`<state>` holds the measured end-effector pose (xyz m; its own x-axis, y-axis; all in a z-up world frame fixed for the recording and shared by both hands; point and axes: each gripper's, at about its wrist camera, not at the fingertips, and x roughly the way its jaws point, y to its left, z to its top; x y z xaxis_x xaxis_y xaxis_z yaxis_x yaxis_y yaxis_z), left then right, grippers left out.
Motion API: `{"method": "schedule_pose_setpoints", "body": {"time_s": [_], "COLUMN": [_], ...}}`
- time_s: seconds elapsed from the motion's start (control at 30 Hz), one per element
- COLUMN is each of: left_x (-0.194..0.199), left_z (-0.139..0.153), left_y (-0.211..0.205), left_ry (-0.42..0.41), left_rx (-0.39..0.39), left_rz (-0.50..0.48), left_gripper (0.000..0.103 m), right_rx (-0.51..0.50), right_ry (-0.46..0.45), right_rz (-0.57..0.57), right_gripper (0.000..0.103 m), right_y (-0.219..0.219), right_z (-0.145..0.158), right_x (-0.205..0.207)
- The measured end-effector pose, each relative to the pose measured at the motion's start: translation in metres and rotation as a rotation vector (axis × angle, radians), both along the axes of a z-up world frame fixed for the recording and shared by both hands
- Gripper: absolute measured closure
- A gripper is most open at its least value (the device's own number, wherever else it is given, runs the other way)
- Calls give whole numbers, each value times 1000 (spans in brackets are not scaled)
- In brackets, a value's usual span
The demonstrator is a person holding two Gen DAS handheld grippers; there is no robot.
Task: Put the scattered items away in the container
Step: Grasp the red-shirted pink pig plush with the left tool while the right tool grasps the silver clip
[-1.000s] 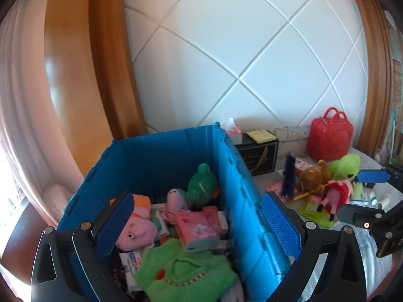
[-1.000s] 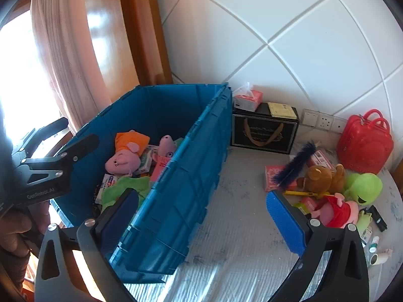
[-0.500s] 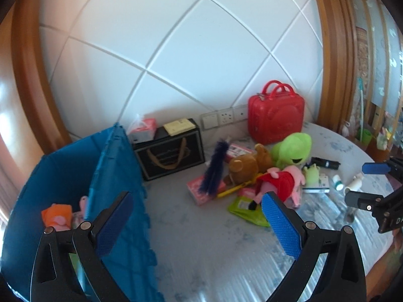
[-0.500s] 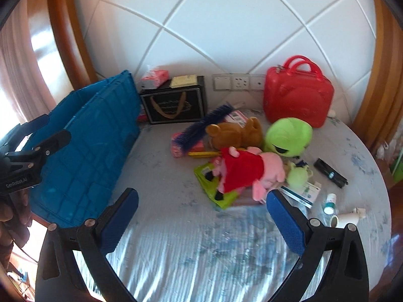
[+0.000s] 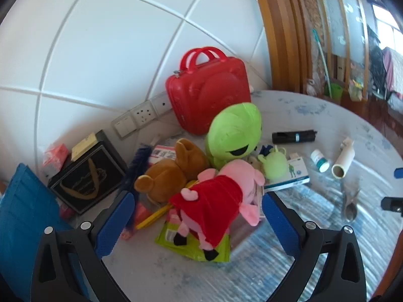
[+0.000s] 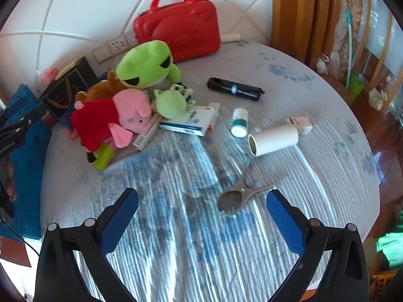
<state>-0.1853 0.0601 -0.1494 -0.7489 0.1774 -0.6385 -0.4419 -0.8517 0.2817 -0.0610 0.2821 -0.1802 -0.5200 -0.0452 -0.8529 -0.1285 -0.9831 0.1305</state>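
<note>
Desk [image 6: 314, 151]: round, covered in a ribbed, pale cloth with blue blotches.

Soft toys, heaped at the wall side: pink pig in a red dress [image 5: 216, 198] [image 6: 110, 118], lying on a green packet [image 5: 194, 244]; brown bear [image 5: 168, 173] behind it; large green frog [image 5: 234, 130] [image 6: 146, 63]; small green frog [image 5: 274, 163] [image 6: 171, 102] resting on a flat white-and-blue box [image 6: 194, 122]. A dark blue bristle brush [image 5: 133, 171] leans by the bear.

Hard goods: glossy red case with twin handles [image 5: 209, 95] [image 6: 178, 27] against the wall; black box with gold print [image 5: 85, 176].

Loose items, well apart on the open cloth: black cylinder [image 6: 234, 89], small white bottle with teal band [image 6: 239, 122], white roll [image 6: 273, 141], metal clip [image 6: 239, 196].

Container: blue plastic crate [image 5: 22, 216] [image 6: 25, 151], at the far left edge of both views.

My left hand-held gripper [image 5: 199, 219]: jaws wide apart, empty, facing the pig, which lies between them in view.

My right hand-held gripper [image 6: 201, 214]: jaws wide apart, empty, above bare cloth, the metal clip just ahead.
</note>
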Motion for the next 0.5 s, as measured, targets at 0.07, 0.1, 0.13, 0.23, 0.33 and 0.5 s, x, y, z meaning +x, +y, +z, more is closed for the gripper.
{"method": "schedule_pose_setpoints", "body": {"time_s": [0.07,0.1,0.13,0.23,0.33,0.5], "left_x": [-18,-25,-33,-54,-75,-100], "left_z": [-24,-33,-43,-69,-100,-135], "left_y": [16,23,30,49,61,63], "left_ry": [-5,-6,-10,-57,-130,-231], "left_rx": [-56,-72,-90,-159,-266,-369], "left_rz": [-32,-49,-72,-159,-214,-195], "left_gripper": [0,0,0,0,0,0], "right_rx": [-6,-12,-18,-31,-44,-51], "right_ry": [-32,-49,-64,-85,-97,-116], "right_rz": [-41,-54,-62,-74,-83,-103], "right_gripper": [0,0,0,0,0,0], "right_y": [14,19,23,30,36,44], "right_z": [-20,-29,-38,-55,-66,-80], "right_x": [2,3,4,6,8,10]}}
